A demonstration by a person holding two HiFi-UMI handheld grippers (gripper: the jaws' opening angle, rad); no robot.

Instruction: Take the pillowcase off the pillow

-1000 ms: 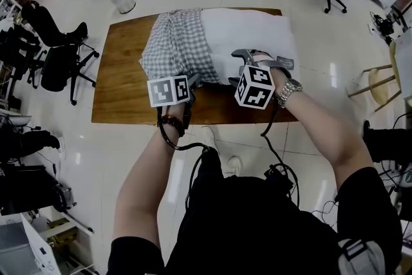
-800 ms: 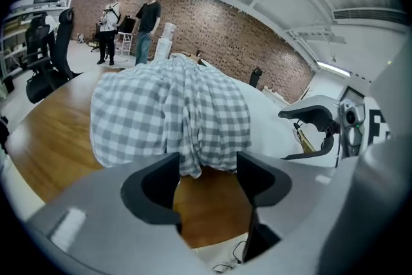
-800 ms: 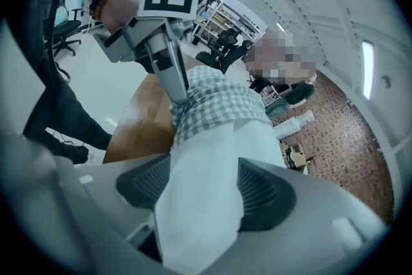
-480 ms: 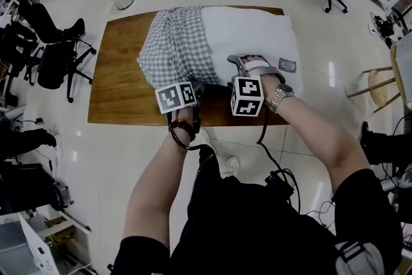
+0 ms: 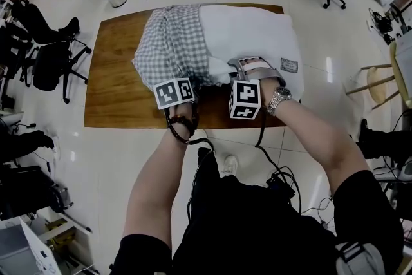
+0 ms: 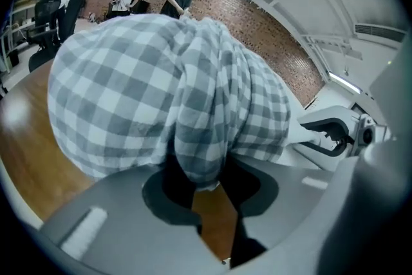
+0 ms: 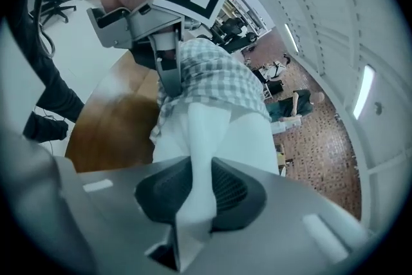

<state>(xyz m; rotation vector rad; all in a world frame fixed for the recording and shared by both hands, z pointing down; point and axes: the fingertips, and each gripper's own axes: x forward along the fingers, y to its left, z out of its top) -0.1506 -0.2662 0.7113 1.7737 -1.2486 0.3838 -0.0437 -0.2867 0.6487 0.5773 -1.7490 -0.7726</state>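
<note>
Clamping just-closed jaws, left gripper point(image 6: 205, 180) on gingham pillowcase point(image 5: 174, 42), right gripper point(image 7: 193, 196) on pillow point(image 5: 251, 35) (plump)

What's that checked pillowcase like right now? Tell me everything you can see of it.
The pillowcase is soft grey-and-white checked cloth, rumpled into folds. In the head view it covers only the left part of the white pillow, whose right part lies bare. It rests with the pillow on the wooden table. The left gripper, whose jaws have just been closing, pinches a hanging fold at the cloth's near edge.
</note>
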